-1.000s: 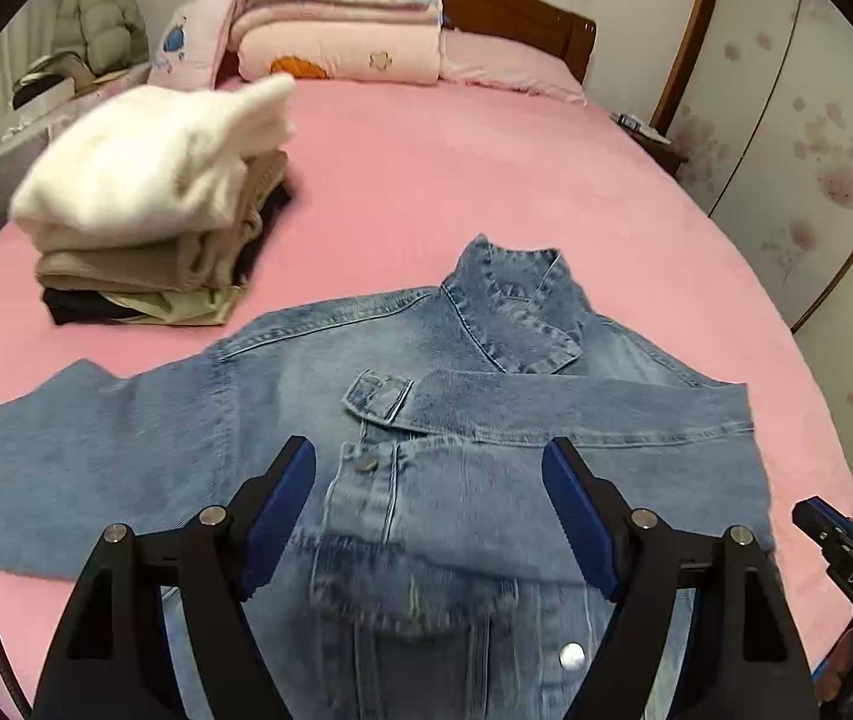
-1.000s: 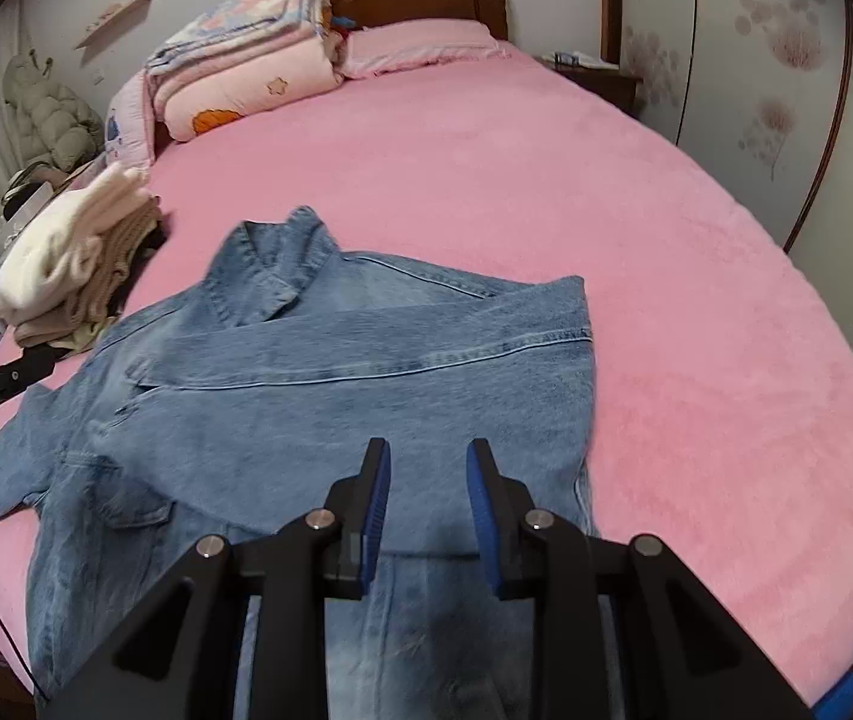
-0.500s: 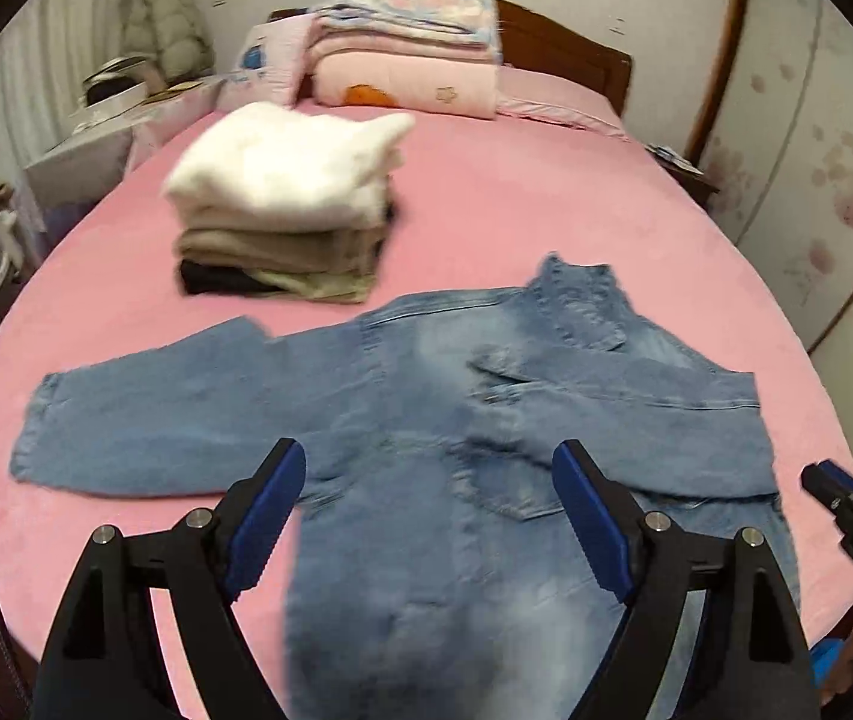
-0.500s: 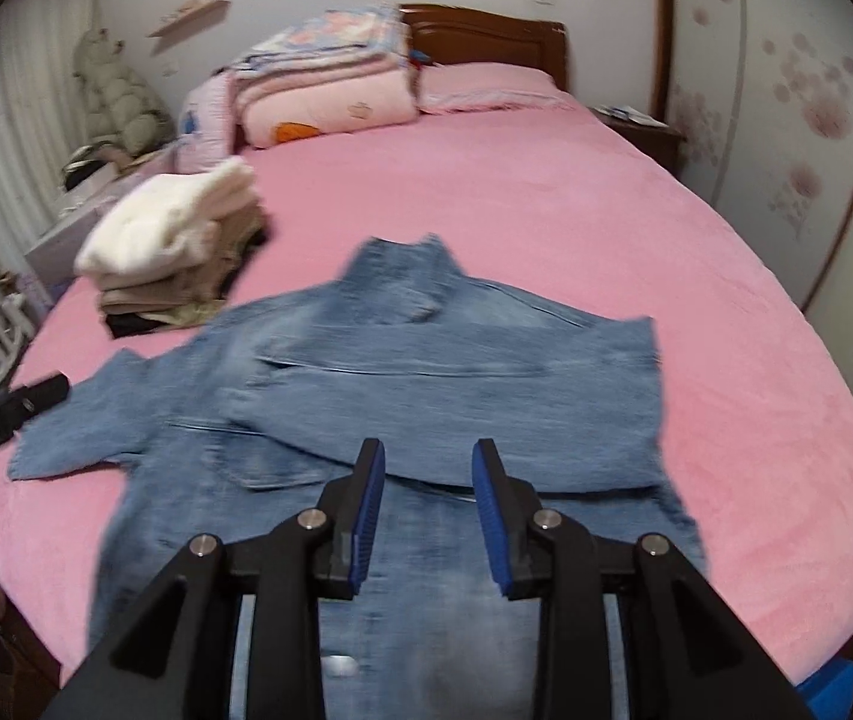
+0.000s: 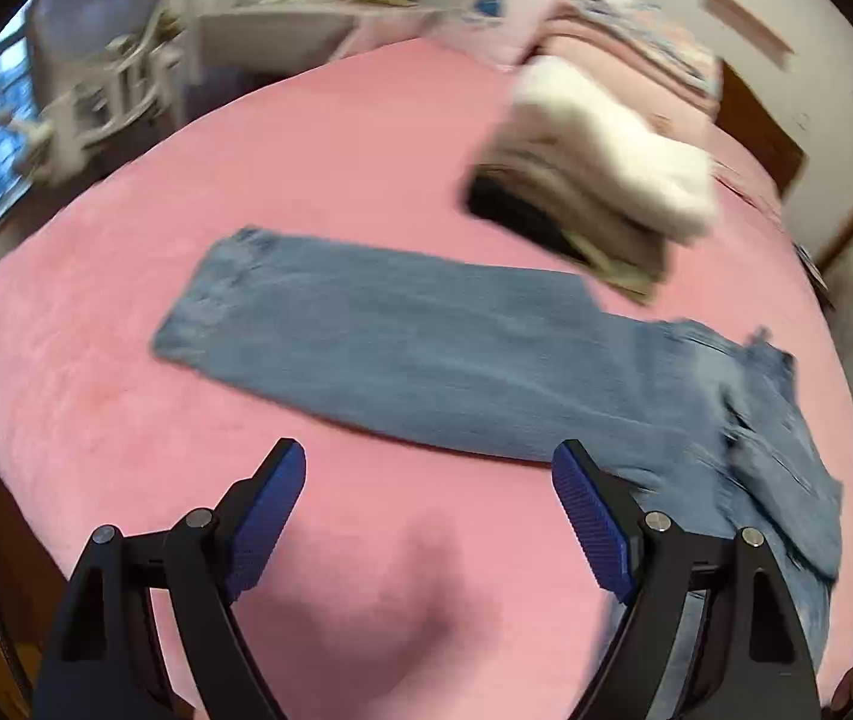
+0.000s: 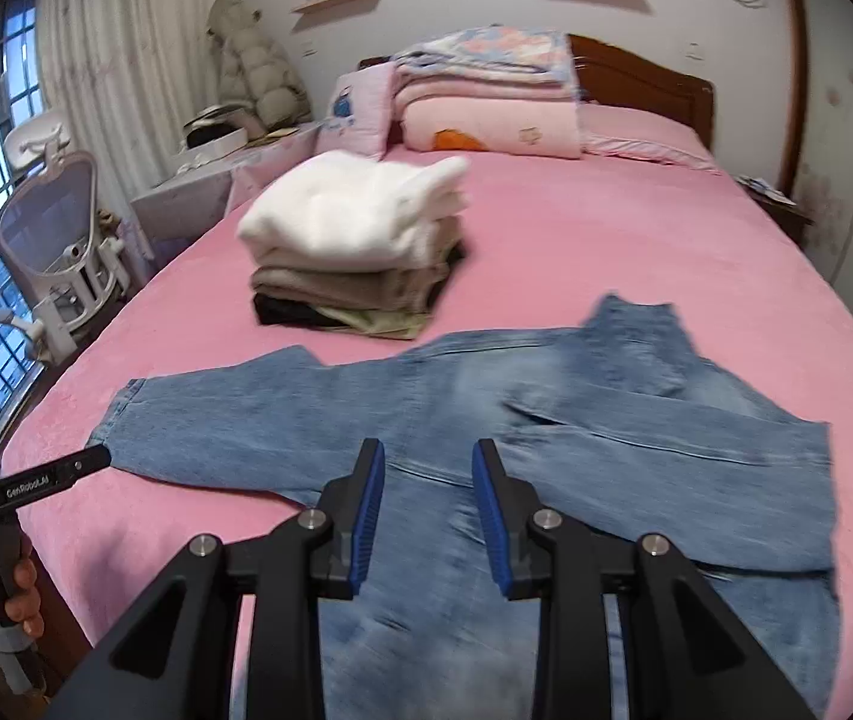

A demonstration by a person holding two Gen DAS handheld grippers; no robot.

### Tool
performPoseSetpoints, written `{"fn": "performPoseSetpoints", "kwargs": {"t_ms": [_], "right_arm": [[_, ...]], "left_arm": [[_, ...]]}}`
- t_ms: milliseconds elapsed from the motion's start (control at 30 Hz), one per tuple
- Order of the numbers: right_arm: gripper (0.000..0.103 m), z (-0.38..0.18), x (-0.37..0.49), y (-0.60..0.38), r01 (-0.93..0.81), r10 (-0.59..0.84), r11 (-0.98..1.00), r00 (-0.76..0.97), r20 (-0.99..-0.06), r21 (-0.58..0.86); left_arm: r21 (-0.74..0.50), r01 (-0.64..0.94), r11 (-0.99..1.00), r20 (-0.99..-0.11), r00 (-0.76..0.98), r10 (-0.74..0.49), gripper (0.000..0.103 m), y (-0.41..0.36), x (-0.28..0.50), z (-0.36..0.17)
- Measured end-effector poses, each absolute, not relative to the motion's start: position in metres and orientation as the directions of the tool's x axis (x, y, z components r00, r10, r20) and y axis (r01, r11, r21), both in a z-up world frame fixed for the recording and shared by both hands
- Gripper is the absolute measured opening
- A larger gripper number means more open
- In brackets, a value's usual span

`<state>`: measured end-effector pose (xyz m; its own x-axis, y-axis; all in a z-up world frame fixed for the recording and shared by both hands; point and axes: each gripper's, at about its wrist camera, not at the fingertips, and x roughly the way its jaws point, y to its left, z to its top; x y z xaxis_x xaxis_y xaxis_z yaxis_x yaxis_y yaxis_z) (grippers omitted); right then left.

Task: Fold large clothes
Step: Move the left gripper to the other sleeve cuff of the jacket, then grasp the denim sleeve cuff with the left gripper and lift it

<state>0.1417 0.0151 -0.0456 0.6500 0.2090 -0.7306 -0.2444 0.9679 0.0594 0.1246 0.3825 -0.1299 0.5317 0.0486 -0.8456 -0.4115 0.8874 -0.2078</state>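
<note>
A blue denim jacket (image 6: 606,438) lies flat on the pink bed (image 6: 606,222), collar towards the headboard. One sleeve is folded across its body, and the other sleeve (image 5: 426,348) stretches out flat to the side. My left gripper (image 5: 429,450) hovers over bare bedding just short of that sleeve, open wide with nothing between its fingers. My right gripper (image 6: 429,447) hangs above the jacket's middle, its pads a small way apart and empty. In the right wrist view, one left gripper finger (image 6: 48,480) shows beside the sleeve's cuff, with a hand on the handle.
A stack of folded clothes (image 6: 360,240) with a white garment on top sits beyond the jacket. Folded quilts (image 6: 486,102) and pillows lie at the wooden headboard. A white chair (image 6: 54,240) stands left of the bed and a bedside table (image 6: 774,204) to its right.
Both grippers have swung to the left. The left one has gone from over the jacket's front to the outstretched sleeve. The jacket lies as before.
</note>
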Motion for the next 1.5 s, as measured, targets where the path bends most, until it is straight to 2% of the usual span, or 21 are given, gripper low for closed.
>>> {"fn": "performPoseSetpoints", "kwargs": {"t_ms": [100,233,467,633,733,767,800,867,1000,1100,1367,1500], "right_arm": [[0.03,-0.065,0.154,0.055,-0.288,0.232,0.956,0.626,-0.745,0.055],[0.03,-0.089,0.163,0.104,-0.355,0.275,0.933,0.583,-0.765,0.065],[0.03,-0.117,0.168,0.149,-0.413,0.313,0.907,0.52,-0.795,0.087],[0.03,-0.126,0.167,0.155,-0.43,0.314,0.899,0.509,-0.801,0.079],[0.03,-0.131,0.169,0.147,-0.416,0.307,0.905,0.5,-0.81,0.086],[0.03,-0.132,0.169,0.146,-0.413,0.308,0.906,0.498,-0.811,0.09],[0.03,-0.133,0.17,0.142,-0.406,0.307,0.909,0.497,-0.812,0.095],[0.03,-0.134,0.172,0.135,-0.392,0.299,0.915,0.497,-0.815,0.096],[0.03,-0.134,0.172,0.12,-0.366,0.286,0.925,0.502,-0.816,0.1],[0.03,-0.13,0.173,0.101,-0.338,0.276,0.935,0.515,-0.811,0.104],[0.03,-0.104,0.164,0.01,-0.199,0.219,0.972,0.596,-0.772,0.122],[0.03,-0.091,0.152,-0.054,-0.096,0.148,0.989,0.647,-0.748,0.112]], "left_arm": [[-0.246,-0.471,0.847,-0.858,0.512,0.035,0.083,0.424,0.122,-0.155],[-0.362,-0.521,0.773,-0.848,0.528,-0.041,0.083,0.469,0.122,-0.193],[-0.538,-0.596,0.595,-0.803,0.577,-0.148,0.083,0.52,0.135,-0.252],[-0.627,-0.59,0.509,-0.738,0.659,-0.145,0.08,0.531,0.145,-0.27],[-0.633,-0.594,0.496,-0.73,0.671,-0.129,0.055,0.532,0.157,-0.274],[-0.636,-0.596,0.489,-0.726,0.677,-0.118,0.035,0.533,0.161,-0.275],[-0.641,-0.591,0.489,-0.72,0.684,-0.116,0.024,0.533,0.165,-0.276],[-0.657,-0.58,0.482,-0.704,0.701,-0.117,0.012,0.534,0.168,-0.274],[-0.602,-0.571,0.558,-0.708,0.705,-0.041,0.008,0.521,0.176,-0.244],[-0.6,-0.507,0.619,-0.66,0.751,-0.023,0.008,0.499,0.181,-0.2],[-0.634,-0.184,0.751,-0.475,0.859,-0.19,0.008,0.379,0.216,-0.076],[-0.618,-0.034,0.785,-0.434,0.848,-0.305,0.008,0.298,0.241,-0.041]]}}
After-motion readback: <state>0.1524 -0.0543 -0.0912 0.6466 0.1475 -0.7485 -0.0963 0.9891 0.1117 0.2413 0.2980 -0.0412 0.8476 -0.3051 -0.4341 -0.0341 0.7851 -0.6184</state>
